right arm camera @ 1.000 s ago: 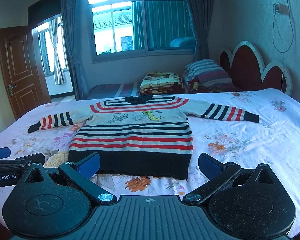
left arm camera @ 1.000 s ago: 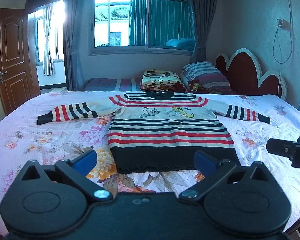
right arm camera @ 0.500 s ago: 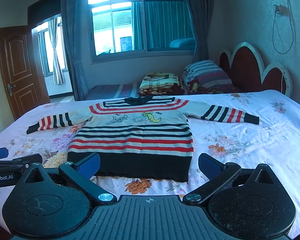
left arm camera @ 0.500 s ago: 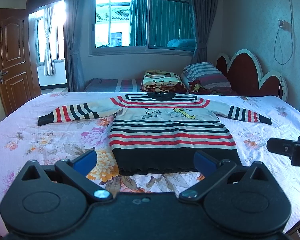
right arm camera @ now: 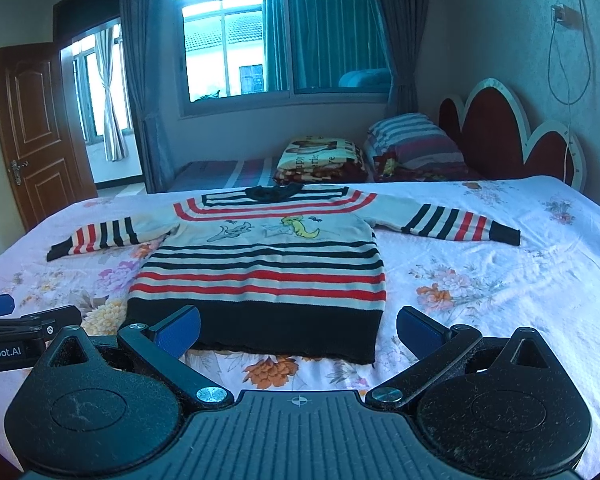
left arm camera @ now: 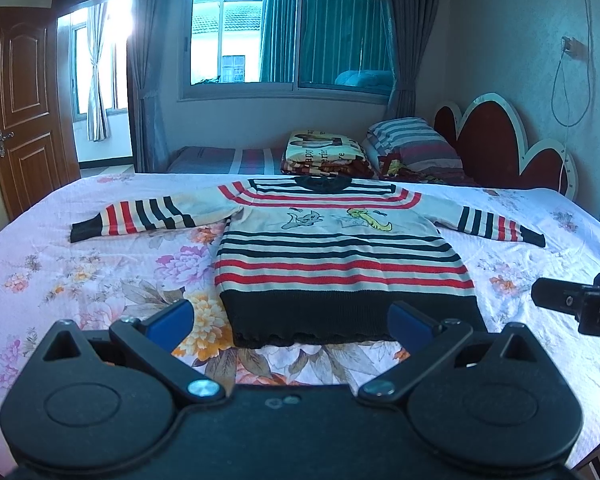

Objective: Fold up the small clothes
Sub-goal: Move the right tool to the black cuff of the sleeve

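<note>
A small striped sweater [left arm camera: 340, 256] [right arm camera: 260, 264] lies flat and face up on the floral bedsheet [left arm camera: 100, 272] [right arm camera: 500, 280], both sleeves spread out, its dark hem toward me. My left gripper [left arm camera: 290, 318] hangs open just short of the hem, with nothing between its blue pads. My right gripper [right arm camera: 298, 326] is open too, in front of the hem's right half. Each gripper shows at the edge of the other's view: the right one [left arm camera: 572, 308], the left one [right arm camera: 16, 328].
Folded blankets [left arm camera: 324, 156] and a striped pillow [left arm camera: 412, 140] are stacked beyond the sweater, beside the red headboard [left arm camera: 500, 140]. A window [left arm camera: 288, 40] fills the far wall; a wooden door [left arm camera: 24, 108] stands at the left. A cable [left arm camera: 572, 80] hangs on the right wall.
Both views have shifted slightly; the sweater sits a little nearer and more centred between the fingers. Both grippers stay open and the sweater has not been touched.
</note>
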